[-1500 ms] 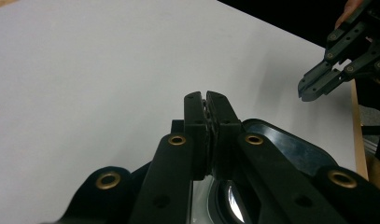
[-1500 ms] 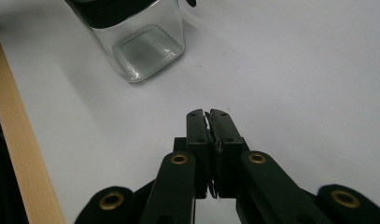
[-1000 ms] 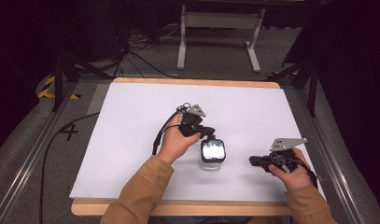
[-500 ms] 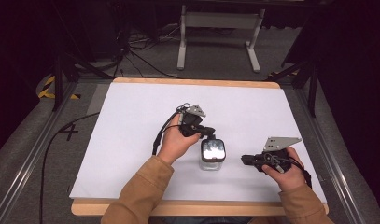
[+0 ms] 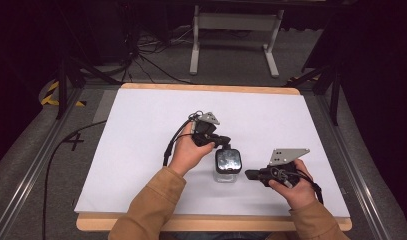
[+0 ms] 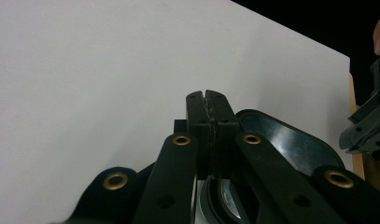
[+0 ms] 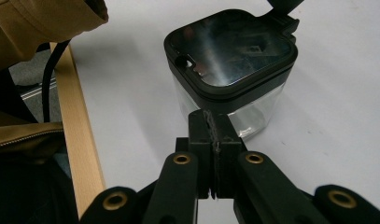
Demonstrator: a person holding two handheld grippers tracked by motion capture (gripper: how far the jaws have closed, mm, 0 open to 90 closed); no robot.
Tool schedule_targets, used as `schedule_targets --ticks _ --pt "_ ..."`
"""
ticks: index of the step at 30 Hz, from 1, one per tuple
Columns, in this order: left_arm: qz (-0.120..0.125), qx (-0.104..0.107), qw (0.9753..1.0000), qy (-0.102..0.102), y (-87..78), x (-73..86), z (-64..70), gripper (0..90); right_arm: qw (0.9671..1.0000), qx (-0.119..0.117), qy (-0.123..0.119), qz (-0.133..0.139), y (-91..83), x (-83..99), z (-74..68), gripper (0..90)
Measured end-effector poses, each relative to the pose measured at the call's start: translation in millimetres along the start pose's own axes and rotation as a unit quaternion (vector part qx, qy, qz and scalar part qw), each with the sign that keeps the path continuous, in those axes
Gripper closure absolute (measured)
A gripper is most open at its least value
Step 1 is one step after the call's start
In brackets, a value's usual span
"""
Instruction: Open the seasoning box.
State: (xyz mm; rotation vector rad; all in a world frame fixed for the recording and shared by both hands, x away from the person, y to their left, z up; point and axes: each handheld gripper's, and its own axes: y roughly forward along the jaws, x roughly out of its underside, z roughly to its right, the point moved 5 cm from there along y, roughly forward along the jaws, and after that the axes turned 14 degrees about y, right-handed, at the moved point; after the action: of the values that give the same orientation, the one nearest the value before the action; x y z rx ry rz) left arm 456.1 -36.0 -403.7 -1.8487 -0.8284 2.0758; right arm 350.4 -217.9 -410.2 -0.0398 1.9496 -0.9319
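1. I see the clear square jar [image 5: 227,169] standing upright on the white table sheet [image 5: 141,135], toward six o'clock of the sheet's centre; its black lid [image 7: 229,46] is seated on top.
2. My left gripper [image 5: 225,142] sits at twelve o'clock of the jar, its tip at the lid's far edge; in the left gripper view [image 6: 209,109] its jaws are pressed together with nothing between them, and the lid lies just below them.
3. My right gripper [image 5: 250,174] lies at three o'clock of the jar, just beside its wall; whether it touches I cannot tell. In the right gripper view [image 7: 211,123] its jaws are likewise closed together on nothing, pointing at the jar's glass side.
4. A tan sleeve [image 5: 146,210] enters from six o'clock.
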Motion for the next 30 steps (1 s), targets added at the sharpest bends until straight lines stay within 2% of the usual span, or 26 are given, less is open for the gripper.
schedule_targets --ticks 11,13,18,20,24,25,27,29,30 --pt "0.009 -0.001 1.0000 -0.002 2.0 -0.2 -0.3 89.6 1.0000 -0.005 0.003 -0.003 11.4 -1.2 -4.1 89.3" --pt "0.004 -0.003 1.0000 -0.001 1.5 0.0 -0.2 89.7 1.0000 -0.006 0.002 -0.004 13.0 -1.3 -4.8 89.3" --pt "0.008 -0.003 1.0000 -0.005 2.0 0.1 0.1 89.7 1.0000 -0.002 0.007 0.006 13.3 -3.1 -4.2 89.4" --pt "0.004 0.001 1.0000 -0.008 1.1 0.3 0.2 89.7 0.9999 -0.002 0.010 0.012 14.0 -3.7 -4.0 89.4" --pt "-0.002 -0.005 1.0000 -0.007 0.4 -0.7 1.0 89.3 0.9998 -0.002 0.008 0.020 13.5 -5.0 -4.2 89.5" --pt "-0.002 -0.004 1.0000 -0.005 -1.1 -2.0 2.3 88.2 0.9997 -0.002 0.008 0.021 13.3 -5.5 -4.6 89.5" --pt "0.018 -0.008 0.9998 0.000 -12.3 -9.3 8.1 86.3 0.9996 -0.002 0.006 0.026 12.6 -7.2 -4.5 89.6" --pt "0.025 -0.010 0.9996 0.007 -25.6 -14.2 12.8 83.8 0.9996 -0.003 0.007 0.027 11.5 -8.5 -4.7 89.6" --pt "0.025 -0.010 0.9996 0.007 -25.6 -14.2 12.8 83.2 0.9996 -0.003 0.007 0.027 11.5 -8.5 -4.7 89.6"
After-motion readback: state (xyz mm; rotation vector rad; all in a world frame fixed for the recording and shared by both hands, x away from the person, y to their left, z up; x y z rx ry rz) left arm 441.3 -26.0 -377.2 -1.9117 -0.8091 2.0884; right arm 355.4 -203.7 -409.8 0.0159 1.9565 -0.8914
